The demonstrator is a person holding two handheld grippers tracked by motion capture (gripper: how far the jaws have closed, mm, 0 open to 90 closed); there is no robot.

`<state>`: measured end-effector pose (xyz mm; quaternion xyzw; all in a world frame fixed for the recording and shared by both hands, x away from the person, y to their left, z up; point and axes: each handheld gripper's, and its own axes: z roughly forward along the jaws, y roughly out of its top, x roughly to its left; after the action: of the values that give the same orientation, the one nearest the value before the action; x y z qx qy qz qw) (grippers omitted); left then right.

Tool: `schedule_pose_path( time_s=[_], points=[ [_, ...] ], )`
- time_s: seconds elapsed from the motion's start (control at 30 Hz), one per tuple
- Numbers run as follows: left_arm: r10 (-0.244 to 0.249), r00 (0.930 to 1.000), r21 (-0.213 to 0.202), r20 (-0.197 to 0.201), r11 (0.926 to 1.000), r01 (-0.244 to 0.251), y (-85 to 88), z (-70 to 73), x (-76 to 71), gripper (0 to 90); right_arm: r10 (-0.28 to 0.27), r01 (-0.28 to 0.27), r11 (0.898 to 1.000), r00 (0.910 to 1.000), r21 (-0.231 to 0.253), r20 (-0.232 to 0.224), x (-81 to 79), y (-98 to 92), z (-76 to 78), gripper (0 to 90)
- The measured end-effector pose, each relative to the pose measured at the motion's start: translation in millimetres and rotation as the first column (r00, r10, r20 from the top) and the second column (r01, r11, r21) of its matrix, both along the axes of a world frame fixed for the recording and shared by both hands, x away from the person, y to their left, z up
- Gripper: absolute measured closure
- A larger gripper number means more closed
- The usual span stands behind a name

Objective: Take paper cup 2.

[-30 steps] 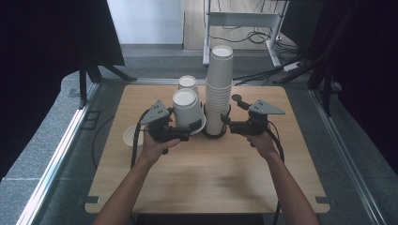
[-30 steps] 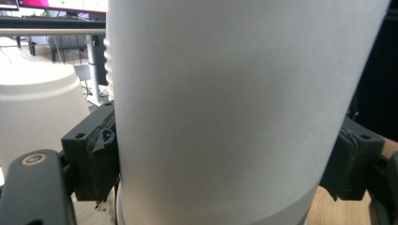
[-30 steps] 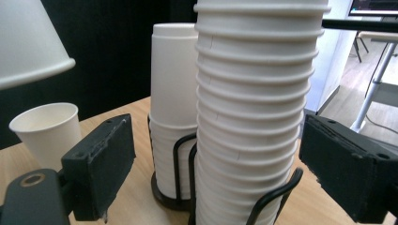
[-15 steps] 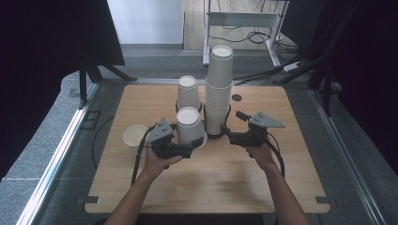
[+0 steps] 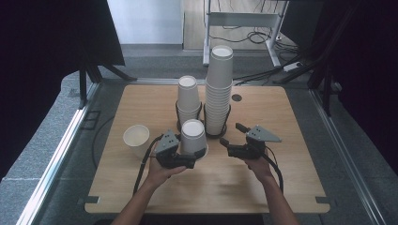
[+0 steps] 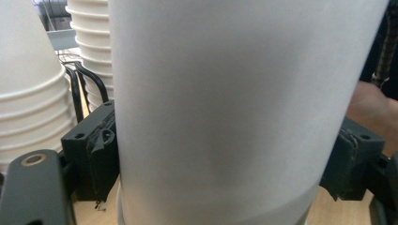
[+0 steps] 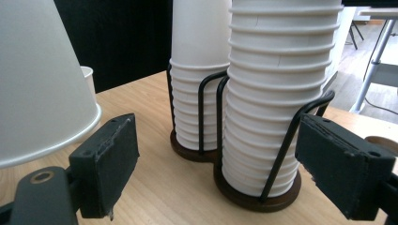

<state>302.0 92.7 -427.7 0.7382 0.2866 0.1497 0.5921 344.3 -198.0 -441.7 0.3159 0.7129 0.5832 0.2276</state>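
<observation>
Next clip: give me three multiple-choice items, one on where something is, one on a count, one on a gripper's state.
1. Where does the lone upright cup stand?
A. left of the left gripper
B. behind the tall stack
C. on the floor

2. How many wire holders carry cup stacks?
A. one
B. two
C. four

3. What do the right gripper jaws hold?
A. a cup
B. a wire
C. nothing

Key: 1 A, the high view shows it at the table's left; 2 B, the short stack and tall one; 3 C, its jaws stand apart, bare.
</observation>
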Motion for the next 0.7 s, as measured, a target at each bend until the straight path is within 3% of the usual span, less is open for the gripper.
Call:
schedule_pose_path(
  time_s=[0.17,0.27,0.53,0.63,0.7],
  points=[
    [0.011,0.9999,0.019,0.003,0.9997,-0.011,-0.2,-4.1,-1.7,14.7,0.015,-0.015,1.0,0.9998,0.018,-0.009,-6.6,1.2,-8.7,14.3],
    [0.016,0.9999,0.027,-0.002,0.9995,-0.016,-0.5,-6.8,-2.3,14.7,0.018,-0.018,1.0,0.9998,-0.014,-0.009,-9.0,3.3,-11.7,14.1],
    [0.023,0.9997,0.063,-0.006,0.9977,-0.023,0.5,-14.2,-4.6,14.7,0.033,-0.033,0.999,0.9988,-0.008,-0.036,-14.8,3.1,-23.1,14.2],
    [0.039,0.9992,0.099,0.005,0.9943,-0.039,0.5,-16.4,-3.1,14.7,0.046,-0.046,0.999,0.998,-0.011,-0.044,-15.1,7.0,-26.2,14.1],
    [0.029,0.9995,0.094,-0.009,0.9951,-0.028,0.6,-17.8,-2.2,14.7,0.054,-0.055,0.998,0.9975,-0.018,-0.045,-15.7,9.6,-27.5,14.1]
  ],
)
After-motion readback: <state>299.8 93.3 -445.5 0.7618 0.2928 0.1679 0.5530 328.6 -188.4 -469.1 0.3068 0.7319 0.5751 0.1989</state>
